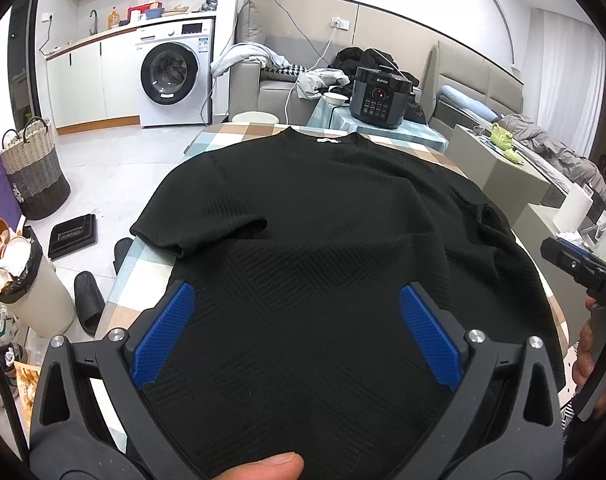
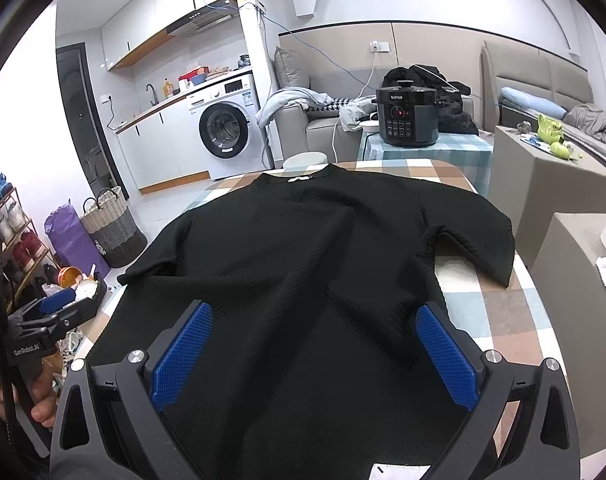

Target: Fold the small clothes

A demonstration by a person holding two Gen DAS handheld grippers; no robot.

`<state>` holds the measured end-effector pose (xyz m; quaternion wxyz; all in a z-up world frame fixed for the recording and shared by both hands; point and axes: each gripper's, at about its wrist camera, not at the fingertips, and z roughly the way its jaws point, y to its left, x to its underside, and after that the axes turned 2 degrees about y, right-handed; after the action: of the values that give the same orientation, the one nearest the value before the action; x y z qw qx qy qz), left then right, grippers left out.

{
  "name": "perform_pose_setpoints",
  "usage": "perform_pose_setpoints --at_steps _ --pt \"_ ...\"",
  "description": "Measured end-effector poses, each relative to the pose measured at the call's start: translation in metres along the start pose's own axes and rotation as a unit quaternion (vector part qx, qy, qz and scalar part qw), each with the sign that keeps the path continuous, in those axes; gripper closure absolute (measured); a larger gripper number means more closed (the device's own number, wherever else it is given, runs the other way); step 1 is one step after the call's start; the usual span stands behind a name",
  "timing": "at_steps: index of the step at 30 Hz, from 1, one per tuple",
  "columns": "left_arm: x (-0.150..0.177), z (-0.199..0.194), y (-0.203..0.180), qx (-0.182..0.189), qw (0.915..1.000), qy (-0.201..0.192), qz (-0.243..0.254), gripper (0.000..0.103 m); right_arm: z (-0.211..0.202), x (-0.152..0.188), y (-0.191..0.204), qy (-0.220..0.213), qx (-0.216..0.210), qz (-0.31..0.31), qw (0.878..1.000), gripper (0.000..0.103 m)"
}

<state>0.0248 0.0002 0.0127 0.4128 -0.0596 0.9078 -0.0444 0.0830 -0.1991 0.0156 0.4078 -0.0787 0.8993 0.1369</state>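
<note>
Black short-sleeved top (image 1: 323, 216) lies spread flat on the checked table (image 2: 495, 304), collar at the far edge with its white label (image 1: 327, 140) showing, hem toward the person. In the right wrist view the right sleeve (image 2: 475, 236) angles out over the table near its right edge; in the left wrist view the left sleeve (image 1: 195, 224) reaches the table's left edge, its cuff close to hanging off.

The fabric looks like a textured knit with a raised zigzag pattern: soft, limp and light, with some body from the weave. It should drape rather than hold a crease, and ripples across the chest suggest it bunches easily if dragged. The rough surface ought to give the ribbed blue pads (image 2: 447, 360) good purchase, so slipping seems unlikely; the likelier fault is pinching only 1 layer and leaving the lower one behind.

The left hand-held gripper (image 1: 297, 332) hovers over the lower body of the garment with its 2 fingers spread wide, holding nothing. The right hand-held gripper (image 2: 315, 344) is likewise wide apart above the hem area, empty. A thumb tip (image 1: 263, 470) shows at the bottom of the left view.

Sensible holds would be a shoulder seam and the hem corner on the same side, lifted together through both layers.
</note>
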Motion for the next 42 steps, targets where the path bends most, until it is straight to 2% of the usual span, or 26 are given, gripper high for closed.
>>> perform_pose_setpoints --at_steps 7,14,24,31,36,42 --pt "-0.004 0.007 0.001 -0.005 1.0 0.007 -0.002 0.001 0.001 -0.005 -0.003 0.0 -0.01 0.003 1.0 0.0" --pt "-0.004 0.011 0.003 -0.007 0.9999 0.01 -0.009 0.001 -0.007 -0.005 -0.009 -0.006 -0.048 0.012 0.999 0.0" --pt "-0.001 0.026 0.011 -0.024 0.9993 0.021 -0.019 0.001 -0.001 -0.006 -0.023 -0.002 -0.026 0.035 0.999 0.0" --pt "-0.007 0.039 0.02 -0.029 0.9988 0.023 -0.032 0.001 0.001 -0.012 -0.036 -0.016 -0.005 0.056 0.998 0.0" --pt "-0.014 0.048 0.023 -0.034 0.9985 0.025 -0.034 0.001 0.0 -0.017 -0.046 -0.027 -0.001 0.09 0.996 0.0" --pt "-0.022 0.046 0.024 -0.039 0.9983 0.028 -0.033 0.001 -0.004 -0.028 -0.051 -0.027 -0.007 0.087 0.996 0.0"
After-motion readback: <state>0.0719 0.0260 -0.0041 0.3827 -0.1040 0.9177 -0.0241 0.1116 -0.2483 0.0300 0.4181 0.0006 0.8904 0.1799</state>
